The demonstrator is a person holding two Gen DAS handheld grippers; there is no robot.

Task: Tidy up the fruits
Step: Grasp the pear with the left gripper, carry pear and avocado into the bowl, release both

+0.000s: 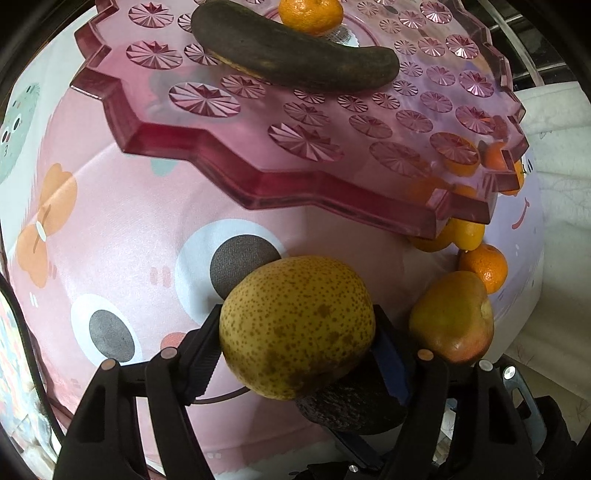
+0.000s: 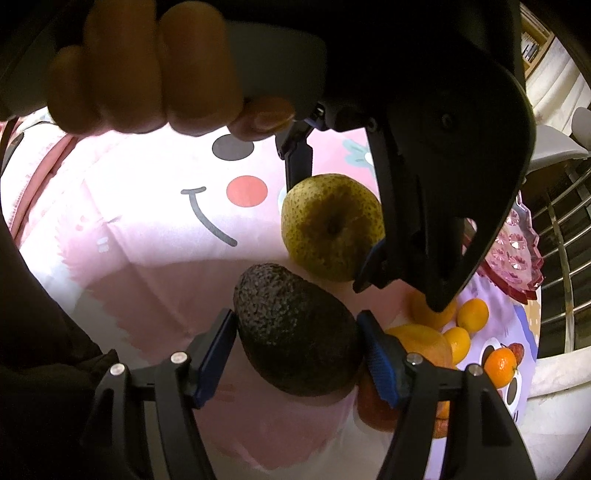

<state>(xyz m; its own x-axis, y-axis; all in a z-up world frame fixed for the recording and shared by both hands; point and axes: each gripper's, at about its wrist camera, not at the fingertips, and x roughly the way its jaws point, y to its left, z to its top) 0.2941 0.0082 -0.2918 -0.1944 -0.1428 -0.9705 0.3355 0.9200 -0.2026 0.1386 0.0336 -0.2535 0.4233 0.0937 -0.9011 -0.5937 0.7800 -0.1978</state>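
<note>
- Left gripper (image 1: 297,332): black fingers with blue pads set against both sides of a speckled yellow-green pear (image 1: 297,325) — clamped on it, pointing steeply down at the cloth.
- Right gripper (image 2: 297,338): blue pads pressed to either flank of a dark, pebbly avocado (image 2: 295,332), gripping it just above the cloth.
- Pear and avocado side by side, very close; from the left wrist, avocado (image 1: 351,410) tucked under the pear's near edge.
- From the right wrist, left gripper (image 2: 332,218) seen from above around the pear (image 2: 330,225), with a hand (image 2: 147,70) wrapped on its handle.
- Just right of the pear: a red-and-yellow apple (image 1: 452,319) resting on the cloth.
- Beyond the apple: small oranges (image 1: 484,267) clustered near and partly under the rim of a pink faceted tray (image 1: 207,147).
- On the tray: a blackened banana (image 1: 295,55) lying across it, a mandarin (image 1: 310,14) just behind, touching or nearly so.
- Underneath everything: a pink tablecloth (image 1: 110,229) printed with cartoon eyes, cheeks and a smile.
- At the far right of the right wrist view — metal railings (image 2: 557,221).
</note>
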